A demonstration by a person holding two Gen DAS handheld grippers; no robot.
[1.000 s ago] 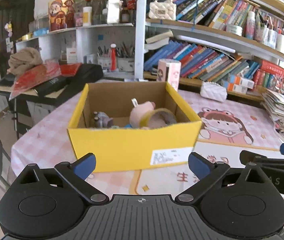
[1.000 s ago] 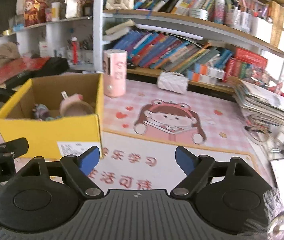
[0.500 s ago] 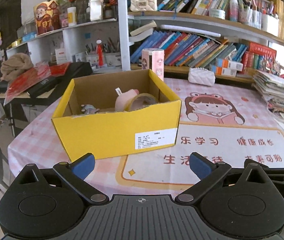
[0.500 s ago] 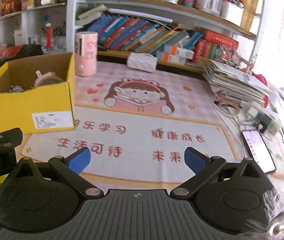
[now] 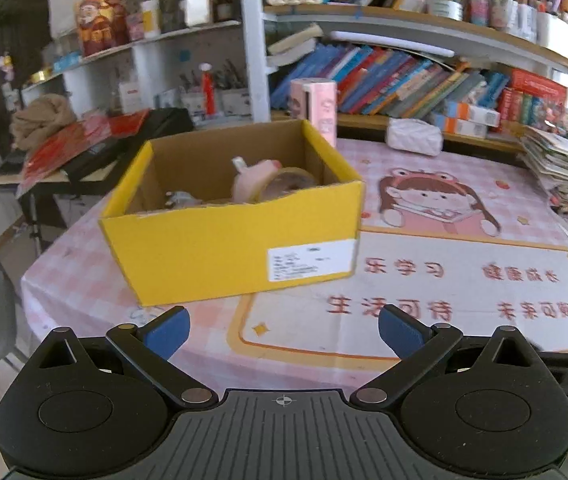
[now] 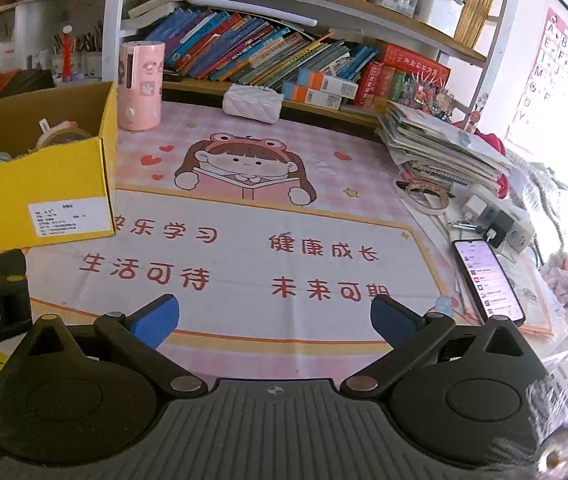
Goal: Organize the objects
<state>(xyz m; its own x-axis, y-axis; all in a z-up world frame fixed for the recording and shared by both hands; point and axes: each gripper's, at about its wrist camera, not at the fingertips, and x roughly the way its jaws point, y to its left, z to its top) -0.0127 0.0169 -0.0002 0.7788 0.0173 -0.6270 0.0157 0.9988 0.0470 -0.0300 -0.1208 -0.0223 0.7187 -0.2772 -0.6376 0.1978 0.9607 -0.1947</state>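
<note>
A yellow cardboard box stands on the pink cartoon table mat. It holds a roll of tape, a pink item and a small grey thing. The box also shows at the left of the right wrist view. My left gripper is open and empty, near the table's front edge, short of the box. My right gripper is open and empty over the mat's front part.
A pink cylinder and a white quilted pouch stand behind the box. Bookshelves run along the back. A stack of papers, a phone and a power strip lie at the right. A side table with dark and red things is at the left.
Both grippers have drawn back from the box toward the table's front edge. The right gripper's view has swung to the right. Both stay open and empty.
</note>
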